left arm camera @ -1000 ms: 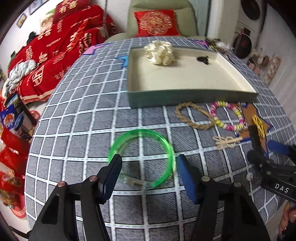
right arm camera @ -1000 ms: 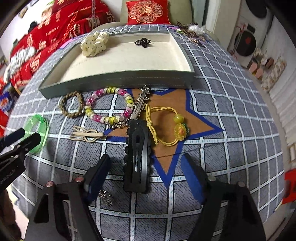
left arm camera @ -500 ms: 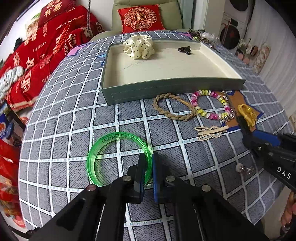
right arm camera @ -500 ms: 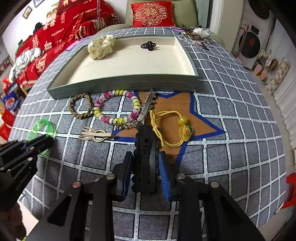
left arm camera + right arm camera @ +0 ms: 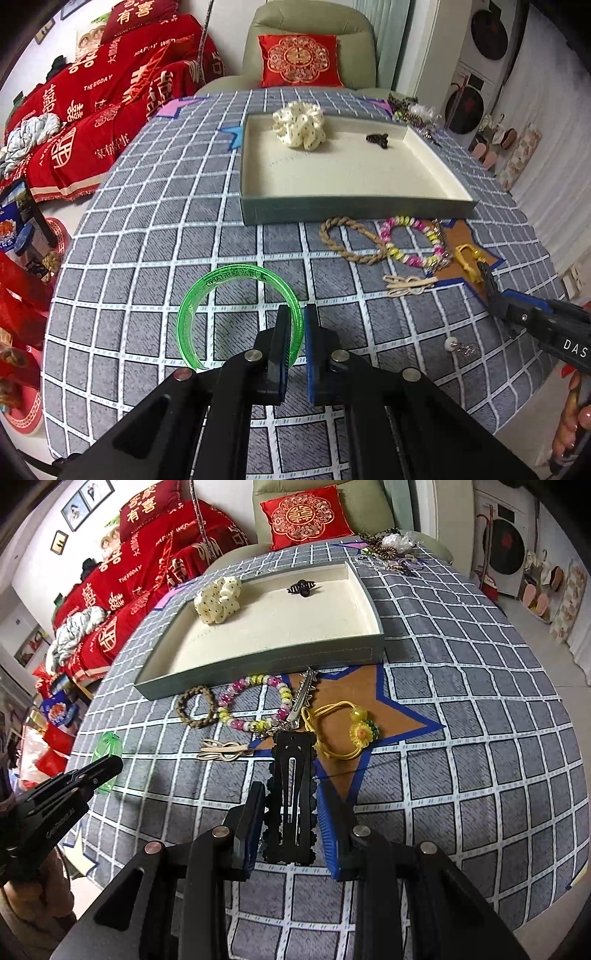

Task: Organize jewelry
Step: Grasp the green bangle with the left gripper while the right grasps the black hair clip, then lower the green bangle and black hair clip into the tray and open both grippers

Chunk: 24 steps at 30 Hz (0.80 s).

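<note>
The left claw (image 5: 294,345) is clamped on the near rim of a translucent green plastic bangle (image 5: 236,306), its two pads pinching the thin band from inside and outside, while the right claw (image 5: 290,821) grips a long black scallop-edged snap hair clip (image 5: 291,794) across its width, jaws narrowed onto both sides. Neither figure was steady a moment ago: both sets of jaws have just been closing, each with its piece between them. The bangle looks light and stiff but smooth, likely to swing or slip around a single pinch point, so a hold square across the band seems wisest. The flat clip appears light and rigid, best taken mid-length, as here. Just beyond the right claw lie a yellow cord hair tie with a flower charm (image 5: 351,727), a silver spiked clip (image 5: 303,698), a pink-and-yellow beaded bracelet (image 5: 255,703), a brown braided cord bracelet (image 5: 195,707) and a beige bow-shaped clip (image 5: 221,751), all on the grey checked tabletop (image 5: 480,709). Farther ahead sits the shallow grey-green tray with a cream lining (image 5: 266,657), already holding a cream polka-dot scrunchie (image 5: 218,600) and a small dark claw clip (image 5: 303,588). To the right of the left claw, a small white-bead earring (image 5: 458,347) lies loose.
</note>
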Tool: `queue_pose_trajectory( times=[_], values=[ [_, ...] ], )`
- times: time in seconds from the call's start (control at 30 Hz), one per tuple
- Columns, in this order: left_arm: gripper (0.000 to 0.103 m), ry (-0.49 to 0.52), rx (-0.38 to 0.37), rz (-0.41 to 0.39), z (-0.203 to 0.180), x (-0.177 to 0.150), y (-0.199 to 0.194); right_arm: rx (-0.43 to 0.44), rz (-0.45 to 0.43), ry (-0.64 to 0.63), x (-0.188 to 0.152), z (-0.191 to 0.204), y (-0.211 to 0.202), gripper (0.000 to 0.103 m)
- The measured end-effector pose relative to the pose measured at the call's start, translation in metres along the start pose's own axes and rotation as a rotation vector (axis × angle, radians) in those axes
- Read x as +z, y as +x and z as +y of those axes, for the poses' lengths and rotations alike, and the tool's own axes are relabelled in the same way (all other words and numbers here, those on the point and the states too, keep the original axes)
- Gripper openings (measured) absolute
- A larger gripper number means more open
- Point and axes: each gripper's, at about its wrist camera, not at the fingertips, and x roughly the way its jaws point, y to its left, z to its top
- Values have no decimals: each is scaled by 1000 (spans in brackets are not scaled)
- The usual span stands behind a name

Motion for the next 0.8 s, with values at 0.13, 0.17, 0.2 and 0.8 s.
queue_pose_trajectory(
  times=[0.13,0.17,0.2,0.8],
  values=[
    [15,3,-11,-34,-2,7,-15,18,-20,6,4,-2,-10,31],
    [15,3,-14,-41,-2,9,-18,26,-26,9,5,-2,-13,31],
    [15,3,-20,-50,-3,12,-22,31,-31,11,7,-3,-16,31],
    [15,49,-46,-131,-23,90,-33,65,-135,-49,93,-1,-39,31]
  ],
)
